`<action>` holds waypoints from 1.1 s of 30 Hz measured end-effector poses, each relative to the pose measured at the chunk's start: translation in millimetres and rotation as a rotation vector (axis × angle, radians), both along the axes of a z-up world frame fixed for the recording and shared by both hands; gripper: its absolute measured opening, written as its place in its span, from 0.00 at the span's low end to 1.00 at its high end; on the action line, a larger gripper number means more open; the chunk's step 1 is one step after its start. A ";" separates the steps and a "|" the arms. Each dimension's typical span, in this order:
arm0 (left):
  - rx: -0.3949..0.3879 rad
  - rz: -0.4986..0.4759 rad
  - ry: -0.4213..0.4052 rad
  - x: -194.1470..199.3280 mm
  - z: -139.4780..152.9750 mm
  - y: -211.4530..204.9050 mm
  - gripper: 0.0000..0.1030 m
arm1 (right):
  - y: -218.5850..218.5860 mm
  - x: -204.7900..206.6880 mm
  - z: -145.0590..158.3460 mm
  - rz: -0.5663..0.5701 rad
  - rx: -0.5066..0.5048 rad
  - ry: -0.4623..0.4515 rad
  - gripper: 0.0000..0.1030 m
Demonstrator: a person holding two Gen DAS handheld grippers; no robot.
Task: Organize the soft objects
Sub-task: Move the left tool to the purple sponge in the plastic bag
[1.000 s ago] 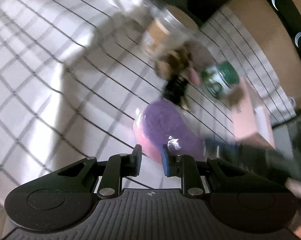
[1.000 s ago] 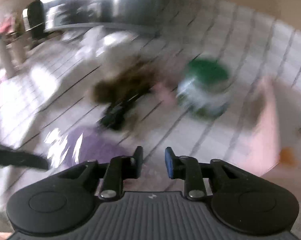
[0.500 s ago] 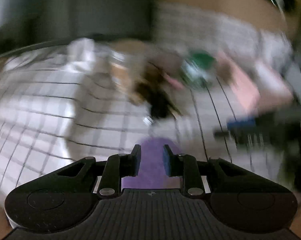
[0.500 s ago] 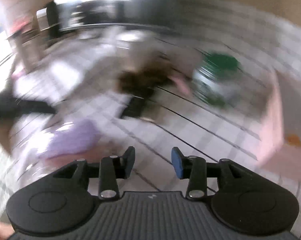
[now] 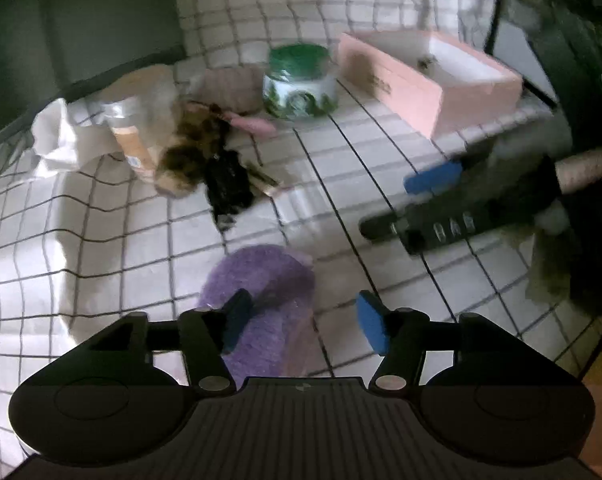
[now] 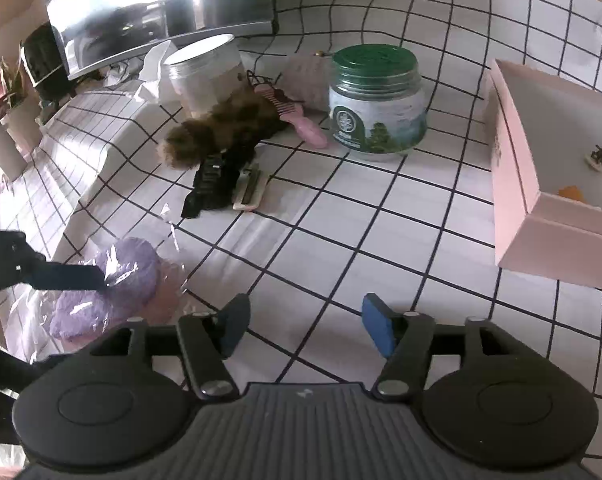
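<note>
Now both grippers hover over the checked desk (image 6: 341,216), jaws just opened wide and holding nothing. The left gripper (image 5: 301,320) sits right above the purple fluffy pad (image 5: 261,280) in its clear wrapper, which lies between its jaws but unpinched; the right gripper (image 6: 301,324) is over bare cloth. Judging by this, the pick-up is starting: lower, close on the pad, probably carry it to the pink box (image 6: 517,184).

Green-lidded jar (image 6: 375,100), pink comb (image 6: 301,122), clear tub (image 6: 209,74), checked cloth (image 6: 341,216)

The green-lidded jar's (image 6: 375,102) label print is too small to read.
</note>
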State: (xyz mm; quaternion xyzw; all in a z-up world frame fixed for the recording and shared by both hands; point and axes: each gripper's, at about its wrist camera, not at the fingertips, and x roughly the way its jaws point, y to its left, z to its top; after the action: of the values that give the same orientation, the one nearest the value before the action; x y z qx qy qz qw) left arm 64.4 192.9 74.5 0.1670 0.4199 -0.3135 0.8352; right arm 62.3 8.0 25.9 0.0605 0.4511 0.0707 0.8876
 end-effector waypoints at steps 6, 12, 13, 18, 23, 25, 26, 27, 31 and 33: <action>0.017 0.088 0.085 37.4 -1.1 17.2 0.59 | 12.9 -4.2 -3.9 0.013 -0.053 -0.028 0.69; -0.073 0.087 0.166 53.9 -8.1 24.5 0.63 | 25.2 -10.5 -8.2 0.066 -0.122 -0.042 0.81; -0.081 0.086 0.174 54.5 -9.4 25.2 0.63 | 26.5 -11.4 -8.9 0.071 -0.128 -0.045 0.82; -0.092 0.099 0.231 60.8 -11.8 25.3 0.63 | 29.9 -13.8 -11.6 0.075 -0.138 -0.057 0.87; -0.158 0.138 0.391 80.5 -23.4 27.3 0.72 | 30.6 -15.0 -14.6 0.088 -0.111 -0.054 0.99; -0.156 0.137 0.432 84.5 -26.3 24.7 0.74 | 32.5 -15.9 -15.4 0.093 -0.111 -0.050 1.00; -0.151 0.125 0.439 85.1 -26.3 22.4 0.74 | 33.9 -16.2 -15.8 0.094 -0.119 -0.050 1.00; -0.140 0.115 0.435 84.9 -25.6 19.9 0.74 | 35.2 -16.8 -16.3 0.097 -0.127 -0.051 1.00; -0.086 0.072 0.377 76.3 -19.2 8.4 0.73 | 35.9 -18.5 -17.4 0.117 -0.142 -0.062 1.00; -0.069 0.049 0.350 66.9 -17.2 1.1 0.72 | 35.2 -19.2 -17.7 0.121 -0.142 -0.066 1.00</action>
State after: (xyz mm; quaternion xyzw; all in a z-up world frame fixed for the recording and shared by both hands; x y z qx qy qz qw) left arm 131.3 194.1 57.3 0.0710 0.5516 -0.3316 0.7621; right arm 43.1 43.2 8.2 -0.0321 0.4281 0.0942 0.8982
